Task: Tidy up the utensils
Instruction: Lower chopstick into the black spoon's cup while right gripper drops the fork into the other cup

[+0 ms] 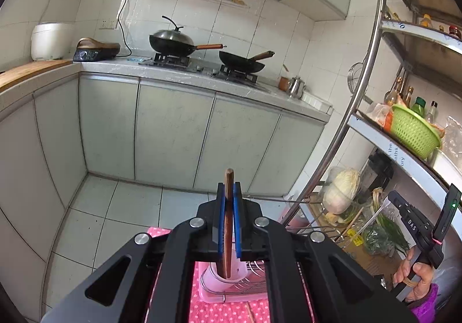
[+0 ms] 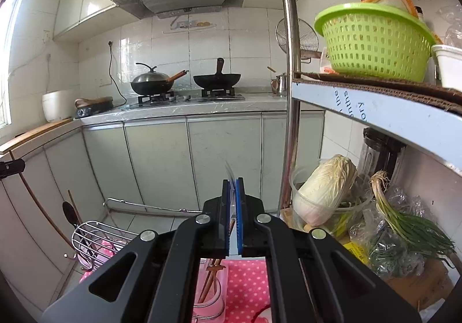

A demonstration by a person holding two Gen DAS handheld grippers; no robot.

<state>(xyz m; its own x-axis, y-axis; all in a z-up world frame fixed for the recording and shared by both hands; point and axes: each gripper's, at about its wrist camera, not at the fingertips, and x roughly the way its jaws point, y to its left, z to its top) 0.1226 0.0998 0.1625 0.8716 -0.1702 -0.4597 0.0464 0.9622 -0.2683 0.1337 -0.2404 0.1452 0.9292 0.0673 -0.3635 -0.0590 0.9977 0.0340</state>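
Observation:
My left gripper (image 1: 229,193) is shut on a brown wooden utensil handle (image 1: 228,225) that stands upright, its lower end inside a pale pink cup (image 1: 223,276) on a wire rack (image 1: 254,274). My right gripper (image 2: 232,187) is shut on a thin clear plastic utensil (image 2: 229,173) whose tip sticks up between the blue pads. Below it, wooden chopsticks (image 2: 209,282) stand in a pink cup (image 2: 212,300). A wire basket (image 2: 98,239) holds a dark spoon (image 2: 70,212) at lower left. The right gripper's body also shows in the left wrist view (image 1: 415,225).
A pink polka-dot cloth (image 2: 248,282) covers the surface below. A steel shelf rack (image 2: 290,92) on the right holds a green basket (image 2: 372,43), cabbage (image 2: 326,187) and scallions (image 2: 410,225). Grey cabinets (image 1: 173,132) and a stove with two woks (image 1: 173,43) stand ahead.

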